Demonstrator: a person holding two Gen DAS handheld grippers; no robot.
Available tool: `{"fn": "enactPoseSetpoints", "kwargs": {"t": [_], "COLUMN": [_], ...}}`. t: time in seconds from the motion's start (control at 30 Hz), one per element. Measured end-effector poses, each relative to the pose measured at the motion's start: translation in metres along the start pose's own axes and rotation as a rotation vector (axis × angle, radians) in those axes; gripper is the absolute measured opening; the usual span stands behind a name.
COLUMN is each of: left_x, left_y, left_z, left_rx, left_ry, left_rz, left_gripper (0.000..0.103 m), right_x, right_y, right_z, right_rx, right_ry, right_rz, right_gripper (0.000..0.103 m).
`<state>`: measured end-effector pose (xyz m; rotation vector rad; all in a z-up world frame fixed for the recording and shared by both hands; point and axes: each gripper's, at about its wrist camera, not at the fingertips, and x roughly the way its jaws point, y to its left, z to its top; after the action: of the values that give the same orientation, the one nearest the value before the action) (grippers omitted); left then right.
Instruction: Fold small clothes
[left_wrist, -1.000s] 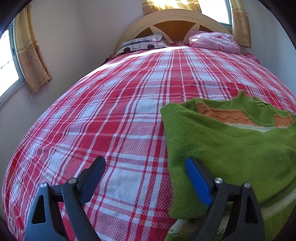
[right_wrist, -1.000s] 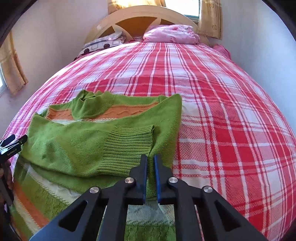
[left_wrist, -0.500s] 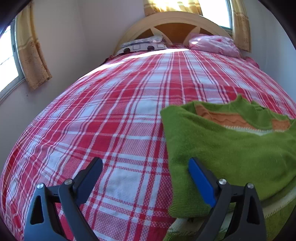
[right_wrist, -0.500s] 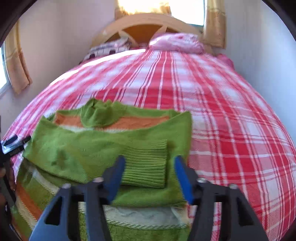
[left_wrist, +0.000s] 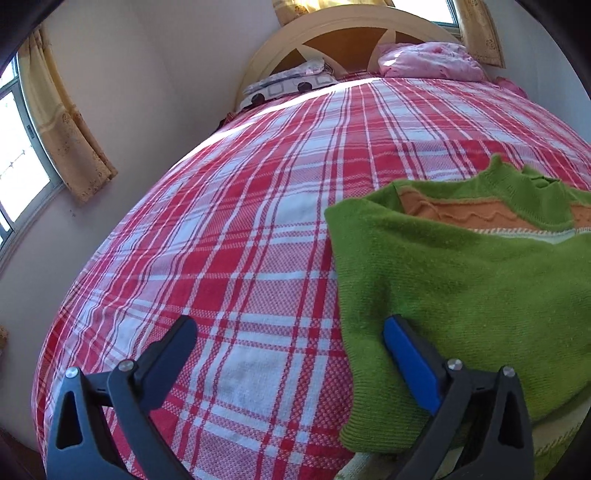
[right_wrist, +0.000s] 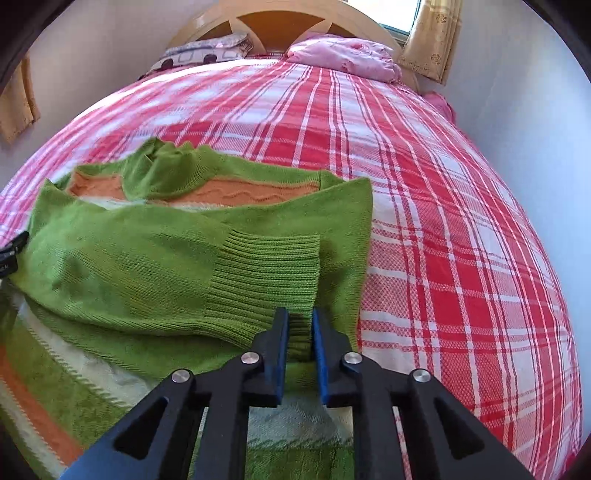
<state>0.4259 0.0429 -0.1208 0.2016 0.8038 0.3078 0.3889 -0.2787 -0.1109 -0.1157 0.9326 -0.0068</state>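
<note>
The right gripper (right_wrist: 300, 326) has just been closing, its jaws pinching the ribbed cuff (right_wrist: 266, 273) of the green sweater (right_wrist: 122, 266); the left gripper (left_wrist: 288, 341) jaws, just widened, spread empty, sweater edge between them on the bed (left_wrist: 240, 229); best keep the cuff flat while drawing it across.

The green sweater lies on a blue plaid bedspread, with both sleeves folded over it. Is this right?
Not quite: the bedspread is red and white plaid, not blue, as the right wrist view shows. The green sweater does lie on it with both sleeves folded over.
</note>
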Motion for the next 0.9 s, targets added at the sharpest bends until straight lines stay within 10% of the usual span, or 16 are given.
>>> {"fn": "enactPoseSetpoints", "kwargs": {"t": [0.1,0.9], "left_x": [-0.012,-0.087], "left_y": [0.015,0.016], "left_z": [-0.006,-0.055], "left_rx": [-0.060,-0.056], "left_ry": [0.002,-0.055], "left_rz": [-0.066,-0.220], "left_gripper": [0.103,0.103], "right_x": [-0.019,-0.051], "right_y": [0.006,0.018], "right_z": [-0.005,-0.059], "right_rx": [-0.009,0.082], "right_ry": [-0.049,-0.099], "right_rz": [0.038,0.196], "right_gripper": [0.062,0.062]}}
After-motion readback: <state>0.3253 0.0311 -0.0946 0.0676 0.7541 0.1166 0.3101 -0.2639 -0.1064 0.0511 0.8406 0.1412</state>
